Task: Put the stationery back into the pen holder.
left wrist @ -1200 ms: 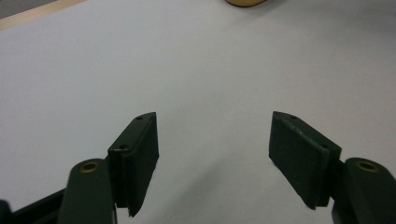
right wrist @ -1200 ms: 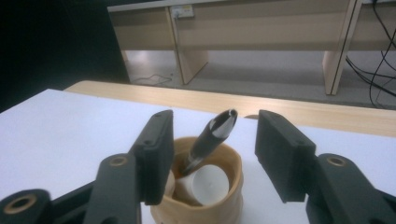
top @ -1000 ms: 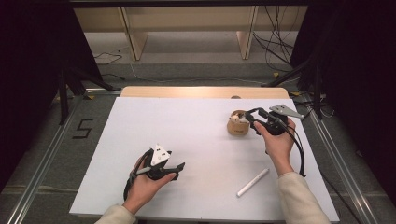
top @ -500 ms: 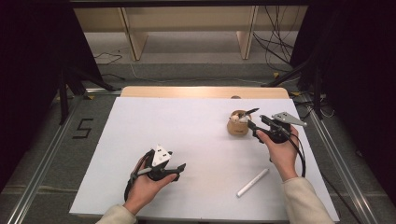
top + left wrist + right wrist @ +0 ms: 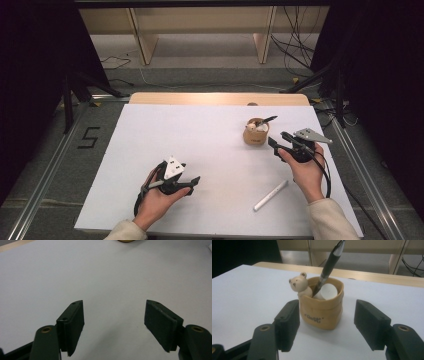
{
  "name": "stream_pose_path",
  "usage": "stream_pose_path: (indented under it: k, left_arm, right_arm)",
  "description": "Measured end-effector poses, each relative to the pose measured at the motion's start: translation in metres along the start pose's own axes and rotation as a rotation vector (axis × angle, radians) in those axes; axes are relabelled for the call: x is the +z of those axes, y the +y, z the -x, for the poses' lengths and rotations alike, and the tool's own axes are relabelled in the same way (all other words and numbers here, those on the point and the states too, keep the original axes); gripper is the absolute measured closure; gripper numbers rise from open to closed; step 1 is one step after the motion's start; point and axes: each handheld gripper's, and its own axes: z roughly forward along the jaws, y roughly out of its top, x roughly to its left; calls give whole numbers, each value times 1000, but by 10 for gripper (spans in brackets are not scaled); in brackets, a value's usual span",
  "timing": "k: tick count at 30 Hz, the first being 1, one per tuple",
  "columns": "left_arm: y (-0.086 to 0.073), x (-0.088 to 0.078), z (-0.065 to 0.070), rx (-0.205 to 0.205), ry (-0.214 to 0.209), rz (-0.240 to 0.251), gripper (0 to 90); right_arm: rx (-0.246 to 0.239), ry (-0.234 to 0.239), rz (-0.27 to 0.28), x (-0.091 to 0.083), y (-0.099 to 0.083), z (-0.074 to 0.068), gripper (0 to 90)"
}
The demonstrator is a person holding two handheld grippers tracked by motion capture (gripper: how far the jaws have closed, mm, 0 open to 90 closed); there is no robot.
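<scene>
A tan pen holder (image 5: 255, 134) with a small bear figure (image 5: 298, 285) stands on the white table at the right. A black pen (image 5: 328, 267) leans in it beside a white cylinder (image 5: 329, 292). My right gripper (image 5: 277, 139) is just right of the holder and points at it. Its jaws are open and have just been closing a little. Nothing is between them, and the holder (image 5: 322, 312) stands a short way ahead. My left gripper (image 5: 192, 184) rests low at the front left, open over bare table (image 5: 113, 277), with nothing between its jaws.
A white marker (image 5: 270, 195) lies on the table (image 5: 150, 135) near the front right, close to the right forearm. A wooden strip (image 5: 215, 98) runs along the table's far edge. Metal rails flank the table, and cables lie on the floor behind.
My right gripper has drawn back from the holder's rim, to the right and toward the front edge, sinking a little. The pen stays leaning in the holder. The left hand has not moved.
</scene>
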Motion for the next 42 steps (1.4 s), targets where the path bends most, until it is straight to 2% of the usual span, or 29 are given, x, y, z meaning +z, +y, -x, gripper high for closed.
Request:
stream_pose_path:
  k: [10, 15, 21, 31, 42]
  left_arm:
    - [0, 3, 10, 3, -36, -5, 335]
    - [0, 5, 16, 8, -57, -9, 338]
    - [1, 8, 28, 34, -86, -12, 337]
    - [3, 14, 49, 39, -152, -11, 337]
    - [4, 21, 62, 48, -181, -13, 345]
  right_arm:
    - [-12, 11, -31, -11, -13, -1, 378]
    - [-18, 16, -49, -19, -18, 1, 414]
    - [-17, 17, -70, -24, -25, 3, 440]
    - [-20, 11, -96, -31, -34, 6, 473]
    - [-15, 10, -109, -35, -41, 8, 477]
